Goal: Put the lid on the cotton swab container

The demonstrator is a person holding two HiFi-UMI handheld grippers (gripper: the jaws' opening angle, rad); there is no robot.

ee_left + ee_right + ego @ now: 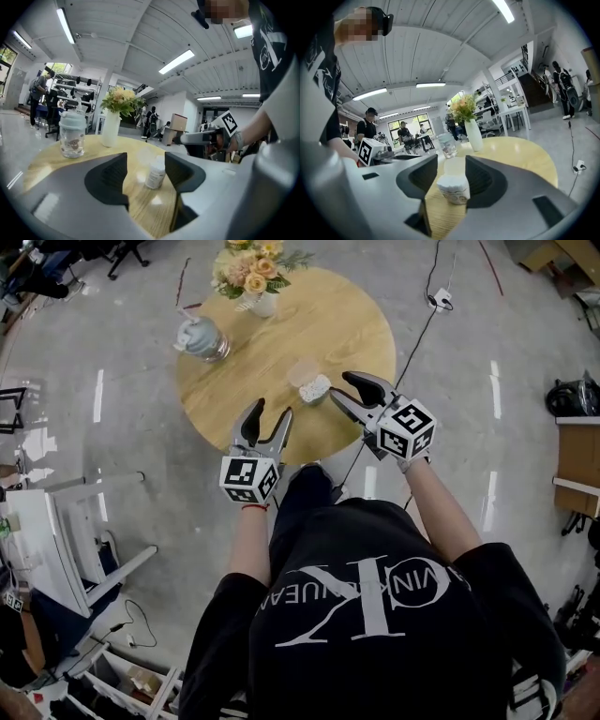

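Note:
The cotton swab container (315, 388), a small white tub packed with swabs, stands near the front edge of the round wooden table (347, 329). Its clear lid (302, 370) lies just behind it. My right gripper (342, 390) is open, its tips right beside the tub. In the right gripper view the container (453, 189) sits between the spread jaws with a gap on its left, and the lid (453, 165) lies beyond. My left gripper (269, 419) is open and empty at the table's near edge. It looks at the container (155, 173) and lid (145, 155) ahead.
A glass jar with a pale blue cap (201, 337) stands at the table's left. A white vase of flowers (254, 276) is at the far edge. A white chair (56, 540) stands on the floor to the left. A cable (412, 343) runs past the table's right.

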